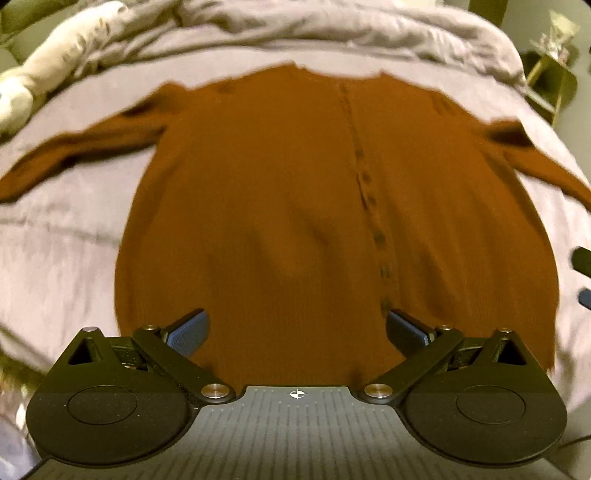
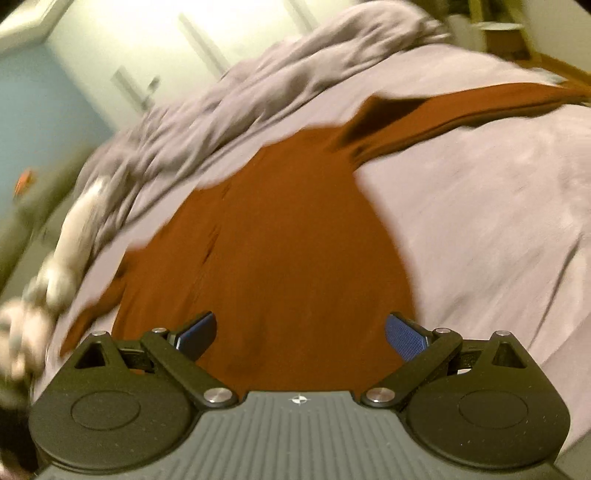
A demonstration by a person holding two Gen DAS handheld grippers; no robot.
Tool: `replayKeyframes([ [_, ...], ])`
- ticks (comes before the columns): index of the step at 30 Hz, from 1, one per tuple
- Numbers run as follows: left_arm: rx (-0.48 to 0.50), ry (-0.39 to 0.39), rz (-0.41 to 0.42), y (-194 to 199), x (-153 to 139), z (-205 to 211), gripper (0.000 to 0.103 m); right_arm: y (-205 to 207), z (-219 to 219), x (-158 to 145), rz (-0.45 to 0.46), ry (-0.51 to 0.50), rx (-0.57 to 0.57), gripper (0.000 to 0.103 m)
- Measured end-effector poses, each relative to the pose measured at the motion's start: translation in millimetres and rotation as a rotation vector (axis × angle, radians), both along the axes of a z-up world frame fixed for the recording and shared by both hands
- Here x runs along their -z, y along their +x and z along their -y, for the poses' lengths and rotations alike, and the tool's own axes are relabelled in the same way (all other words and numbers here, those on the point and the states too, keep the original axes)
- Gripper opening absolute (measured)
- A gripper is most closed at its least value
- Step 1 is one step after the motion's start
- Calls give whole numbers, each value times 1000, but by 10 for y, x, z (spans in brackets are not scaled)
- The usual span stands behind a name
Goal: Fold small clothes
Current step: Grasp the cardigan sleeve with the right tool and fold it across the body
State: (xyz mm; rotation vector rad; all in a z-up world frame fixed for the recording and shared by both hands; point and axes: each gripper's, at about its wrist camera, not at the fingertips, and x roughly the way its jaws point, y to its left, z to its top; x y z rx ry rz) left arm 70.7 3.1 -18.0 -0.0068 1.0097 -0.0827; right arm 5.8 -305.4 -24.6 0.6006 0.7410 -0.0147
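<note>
A rust-brown buttoned cardigan lies flat and face up on a lilac bed sheet, both sleeves spread outward. My left gripper hovers over its lower hem, open, nothing between the blue pads. At the right edge of the left wrist view, dark tips of the right gripper poke in. In the right wrist view the cardigan fills the middle, one sleeve reaching to the upper right. My right gripper is open above the garment's lower right part, holding nothing.
A rumpled lilac duvet is bunched along the bed's far side. A pale patterned cushion or toy lies at the far left. A gold-framed side table stands beyond the bed's right corner. White doors line the wall.
</note>
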Motion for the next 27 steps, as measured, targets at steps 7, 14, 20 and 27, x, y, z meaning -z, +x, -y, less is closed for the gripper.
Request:
replayKeyframes([
  [7,-54,-11,75,616,130,10,103,310,827,426,-1,165,202,98],
  [14,-102,5,8,935,455,34,103,265,899,746,57,187,121,99],
  [20,-111,-12,53,882,557,-18,103,241,1218,747,61,326,41,99],
  [27,-106,-22,81,834,572,-32,103,340,2173,537,162,253,440,70],
])
